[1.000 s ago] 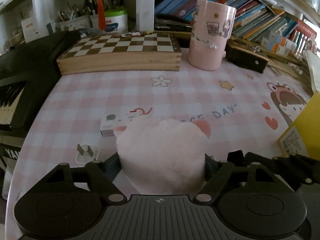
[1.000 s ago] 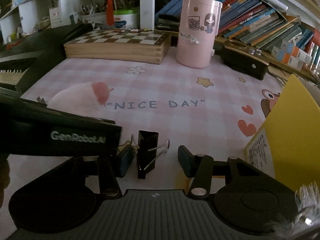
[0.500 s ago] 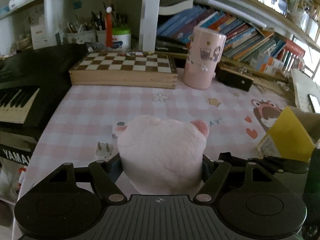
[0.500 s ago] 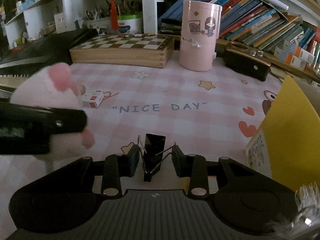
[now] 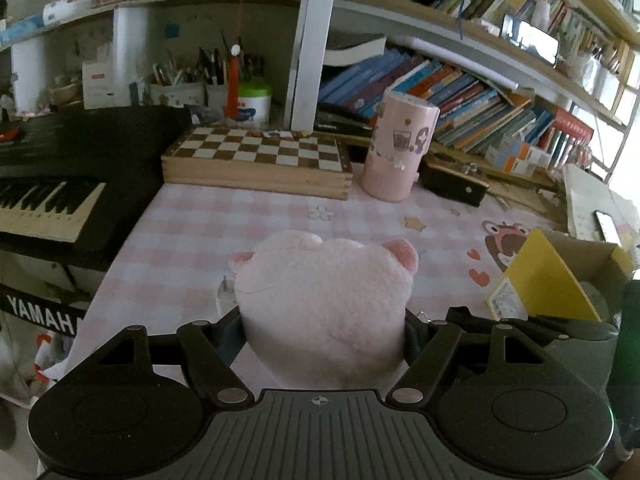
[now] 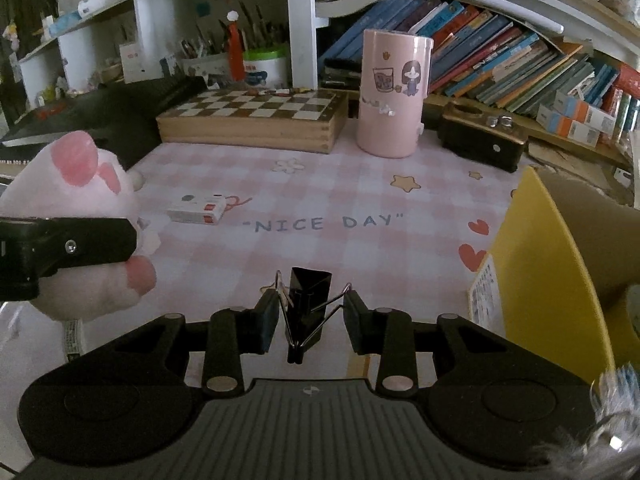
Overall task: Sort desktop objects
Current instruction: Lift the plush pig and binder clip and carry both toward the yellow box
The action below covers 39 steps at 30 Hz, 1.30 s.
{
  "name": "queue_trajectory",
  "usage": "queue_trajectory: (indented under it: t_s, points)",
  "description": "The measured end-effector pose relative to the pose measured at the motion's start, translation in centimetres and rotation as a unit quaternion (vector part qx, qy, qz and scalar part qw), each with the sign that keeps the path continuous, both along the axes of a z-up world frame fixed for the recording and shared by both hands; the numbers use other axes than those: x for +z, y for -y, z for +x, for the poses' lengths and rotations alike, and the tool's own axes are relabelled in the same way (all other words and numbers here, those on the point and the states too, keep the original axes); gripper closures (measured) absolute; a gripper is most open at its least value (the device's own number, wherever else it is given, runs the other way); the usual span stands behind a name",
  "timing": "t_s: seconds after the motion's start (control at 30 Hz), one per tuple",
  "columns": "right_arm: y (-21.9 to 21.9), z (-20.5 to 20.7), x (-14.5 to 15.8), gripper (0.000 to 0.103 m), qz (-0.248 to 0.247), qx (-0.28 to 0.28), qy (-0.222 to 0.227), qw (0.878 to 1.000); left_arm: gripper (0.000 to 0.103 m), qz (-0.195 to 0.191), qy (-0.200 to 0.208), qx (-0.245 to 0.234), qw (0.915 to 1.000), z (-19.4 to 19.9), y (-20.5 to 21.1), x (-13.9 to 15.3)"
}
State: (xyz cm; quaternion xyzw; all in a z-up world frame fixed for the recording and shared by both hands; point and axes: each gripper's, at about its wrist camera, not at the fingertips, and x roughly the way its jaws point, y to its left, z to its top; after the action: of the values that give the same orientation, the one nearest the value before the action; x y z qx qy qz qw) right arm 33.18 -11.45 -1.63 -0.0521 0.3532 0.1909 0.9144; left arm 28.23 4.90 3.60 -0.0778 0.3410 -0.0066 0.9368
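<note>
Above the mat (image 6: pixel 340 200), left hand-held gripper (image 5: pixel 324 320) has raised the plush toy (image 5: pixel 324 296) higher.

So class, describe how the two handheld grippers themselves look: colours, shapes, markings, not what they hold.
The left gripper and the right gripper look alike: matte black, with a ribbed grey plate bearing a small crosshair mark, two round black discs at the sides, angled link arms with silver rivets, and dark blue-grey finger pads. No cables or sleeves show.
</note>
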Motion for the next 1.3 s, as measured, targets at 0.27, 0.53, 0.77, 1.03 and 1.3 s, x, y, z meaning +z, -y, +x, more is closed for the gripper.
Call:
queue_trajectory:
  t_s: [0.27,0.53,0.77,1.03,1.3]
  points:
    - [0.7,-3.3,2.8,0.070,0.017,0.002,-0.001,1.000,0.029,-0.010,0.019,-0.014,0.9997,-3.4,-0.9,1.3]
    - [0.5,-6.7,5.4,0.070,0.031,0.005,0.011,0.999,0.029,-0.018,0.031,-0.020,0.9991,-6.2,-2.1,2.1]
    - [-0.3,-9.2,5.4,0.070,0.026,0.001,0.008,1.000,0.029,-0.021,0.038,-0.032,0.9986,-8.2,-2.7,2.2]
    - [-1.7,-12.8,5.3,0.070,0.008,-0.003,0.014,1.000,0.029,-0.029,0.037,-0.043,0.9979,-11.3,-3.7,2.0]
    - [-2.0,-16.5,4.4,0.070,0.006,-0.026,-0.009,1.000,0.029,-0.035,0.022,-0.065,0.9970,-14.2,-4.5,1.4]
